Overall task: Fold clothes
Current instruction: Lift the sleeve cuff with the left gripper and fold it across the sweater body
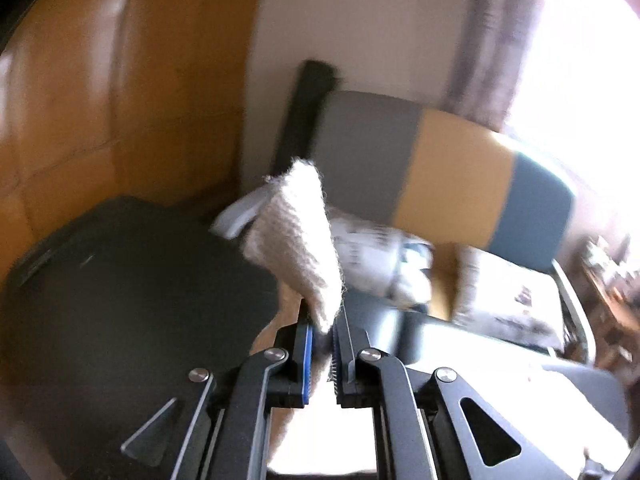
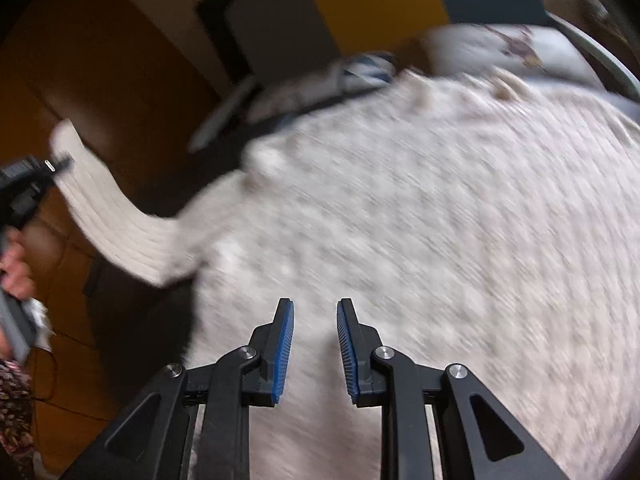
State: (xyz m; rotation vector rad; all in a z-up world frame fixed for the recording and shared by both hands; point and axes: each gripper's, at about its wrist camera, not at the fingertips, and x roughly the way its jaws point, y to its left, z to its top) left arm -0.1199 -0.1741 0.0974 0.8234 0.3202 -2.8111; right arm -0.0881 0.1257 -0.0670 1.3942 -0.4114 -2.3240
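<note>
I see one sweater [image 2: 420,220]. My left tool [image 1: 325,322], angled down, clamps its cuff [image 1: 296,232]; my right tool [image 2: 315,308] hovers above the knit, pads apart.

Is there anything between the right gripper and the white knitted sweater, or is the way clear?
Nothing visible blocks it. The right gripper hangs with open jaws directly over the white knitted sweater, only air between. The left gripper already pinches the sweater's sleeve, lifted off to the side.
</note>
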